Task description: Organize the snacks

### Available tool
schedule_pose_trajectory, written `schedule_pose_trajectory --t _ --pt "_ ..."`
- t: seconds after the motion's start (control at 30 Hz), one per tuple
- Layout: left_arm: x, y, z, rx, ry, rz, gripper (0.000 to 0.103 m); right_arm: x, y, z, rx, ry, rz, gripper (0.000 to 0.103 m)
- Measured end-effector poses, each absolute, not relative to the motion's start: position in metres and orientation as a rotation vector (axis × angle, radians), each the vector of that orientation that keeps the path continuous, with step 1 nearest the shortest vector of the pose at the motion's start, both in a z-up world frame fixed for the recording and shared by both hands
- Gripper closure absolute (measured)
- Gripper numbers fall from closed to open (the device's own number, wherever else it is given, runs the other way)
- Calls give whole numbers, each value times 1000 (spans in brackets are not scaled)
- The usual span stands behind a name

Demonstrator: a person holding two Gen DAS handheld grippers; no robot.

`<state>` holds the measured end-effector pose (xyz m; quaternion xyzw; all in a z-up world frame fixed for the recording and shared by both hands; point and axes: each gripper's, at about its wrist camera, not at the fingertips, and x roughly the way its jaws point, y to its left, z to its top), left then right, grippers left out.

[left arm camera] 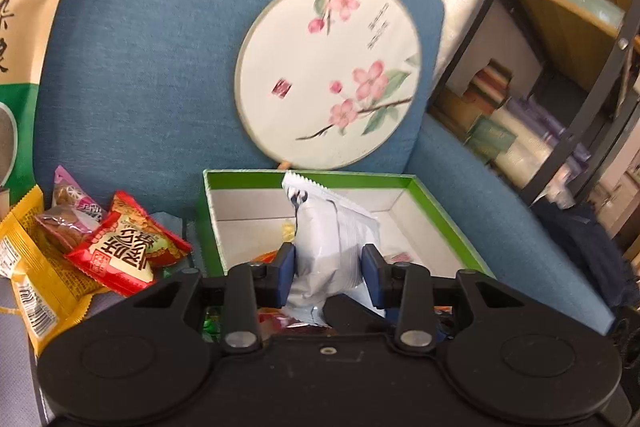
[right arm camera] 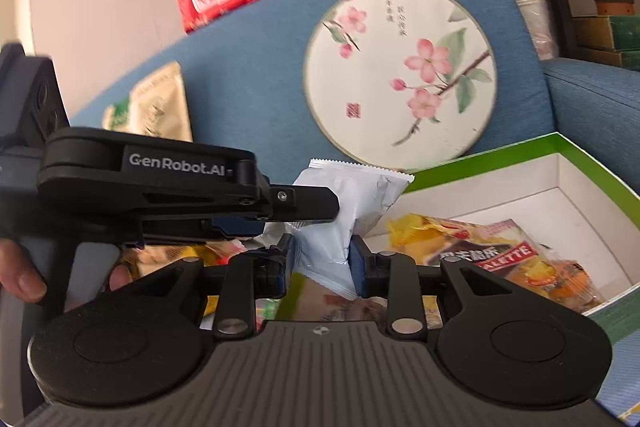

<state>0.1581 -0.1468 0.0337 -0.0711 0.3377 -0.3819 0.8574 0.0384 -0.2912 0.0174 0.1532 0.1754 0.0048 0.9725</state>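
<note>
The green box (left arm camera: 448,203) is sitting on the blue sofa (left arm camera: 140,67). Above it, the white snack packet (right arm camera: 348,199) is standing between both tongs: right tongs (right arm camera: 322,259) pinching it, left tongs (left arm camera: 329,275) spread, right pad apart.

packet (left arm camera: 336,231) over box (left arm camera: 436,195), fan (left arm camera: 328,67) behind
</note>
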Motion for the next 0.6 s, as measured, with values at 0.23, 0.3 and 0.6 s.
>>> schedule_pose_trajectory --t 0.23,0.3,0.6 --pt "146 -118 32 -124 680 -715 0 44 -273 9 141 392 -48 38" --pt "136 -100 38 -119 658 -682 0 36 -269 17 145 351 -31 33" --pt "106 10 26 -161 668 -480 0 12 -222 24 89 337 161 12"
